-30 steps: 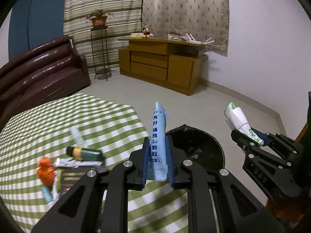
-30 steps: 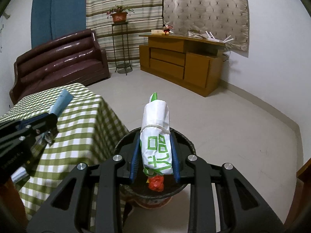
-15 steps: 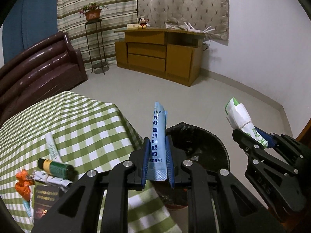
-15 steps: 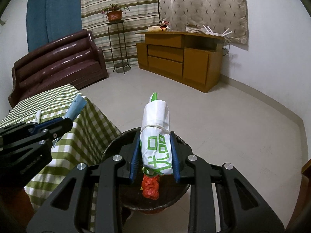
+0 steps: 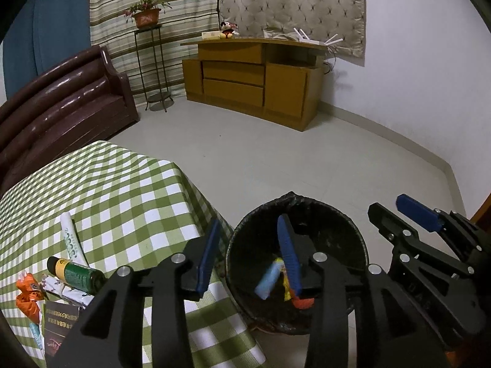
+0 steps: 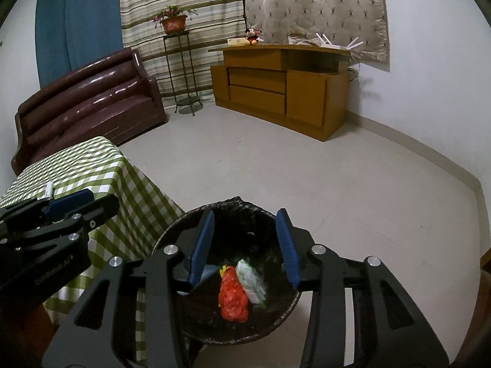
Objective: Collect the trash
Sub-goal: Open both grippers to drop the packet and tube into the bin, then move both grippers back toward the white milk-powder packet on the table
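Both grippers hang over the bin (image 6: 227,276) and both are empty. The left gripper (image 5: 250,257) has its jaws spread wide, one blue pad over the table's corner, the other over the bin's mouth. The right gripper (image 6: 244,247) is spread just as wide, right above the black liner. That placement makes sense: open jaws over the opening mean anything let go falls straight in.

And the trash is in there! The light blue sachet (image 5: 270,279) lies against the inner wall, with a yellow scrap beside it. From the right wrist, the white-and-green packet (image 6: 251,280) leans beside a crumpled red wrapper (image 6: 231,297) at the bottom.

More is waiting, though. On the green checked tablecloth (image 5: 122,190) there is a cluster near the left edge: a dark green bottle (image 5: 75,273) on its side, a white tube (image 5: 70,239) just beyond it, an orange wrapper (image 5: 27,297) and a dark booklet (image 5: 59,328). By the look of it, the job is partway done and the next reach goes back to that pile.

The bin stands on the pale floor, tight against the table's corner, so the carry is short. Behind: a brown sofa (image 6: 89,98), a wooden cabinet (image 6: 282,89), a plant stand (image 6: 181,70) and striped curtains.
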The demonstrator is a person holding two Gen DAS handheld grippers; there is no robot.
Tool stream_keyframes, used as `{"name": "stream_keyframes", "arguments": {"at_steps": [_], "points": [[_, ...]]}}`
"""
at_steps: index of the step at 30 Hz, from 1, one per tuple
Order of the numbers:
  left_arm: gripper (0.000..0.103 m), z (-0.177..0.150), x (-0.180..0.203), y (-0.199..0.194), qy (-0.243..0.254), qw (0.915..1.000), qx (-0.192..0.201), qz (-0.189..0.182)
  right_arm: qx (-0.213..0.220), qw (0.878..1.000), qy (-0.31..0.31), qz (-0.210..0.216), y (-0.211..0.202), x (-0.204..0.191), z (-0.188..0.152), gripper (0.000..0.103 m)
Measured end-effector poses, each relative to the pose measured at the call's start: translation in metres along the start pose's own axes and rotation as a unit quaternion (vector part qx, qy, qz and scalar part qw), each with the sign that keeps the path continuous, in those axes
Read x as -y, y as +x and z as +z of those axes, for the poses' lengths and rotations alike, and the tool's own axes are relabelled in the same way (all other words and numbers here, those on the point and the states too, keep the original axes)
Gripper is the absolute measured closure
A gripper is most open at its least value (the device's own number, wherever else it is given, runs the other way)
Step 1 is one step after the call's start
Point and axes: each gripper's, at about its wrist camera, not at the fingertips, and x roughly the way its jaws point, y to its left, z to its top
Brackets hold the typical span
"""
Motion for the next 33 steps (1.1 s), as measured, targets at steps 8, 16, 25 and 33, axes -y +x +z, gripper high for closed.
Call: {"name": "stream_keyframes", "arguments": {"at_steps": [8, 16, 25, 33], "points": [[0.059, 0.0, -0.003, -0.006, -0.008, 1.0, 0.003, 0.001, -0.003, 1.0, 0.006, -0.008, -0.008, 0.001, -0.002, 0.046], [0.051, -0.012, -0.026, -0.034, -0.021, 0.9997, 0.002, 0.012, 0.002, 1.0, 0.022, -0.009, -0.027, -0.008, -0.012, 0.035], [0.046, -0.037, -0.07, -0.078, -0.04, 0.9984, -0.005, 0.039, -0.011, 0.999, 0.011, 0.029, -0.048, -0.044, -0.021, 0.033], [0.044, -0.07, -0.102, -0.112, -0.051, 0.9967, -0.016, 0.061, -0.033, 0.998, -0.012, 0.052, -0.068, -0.085, -0.037, 0.032]]}}
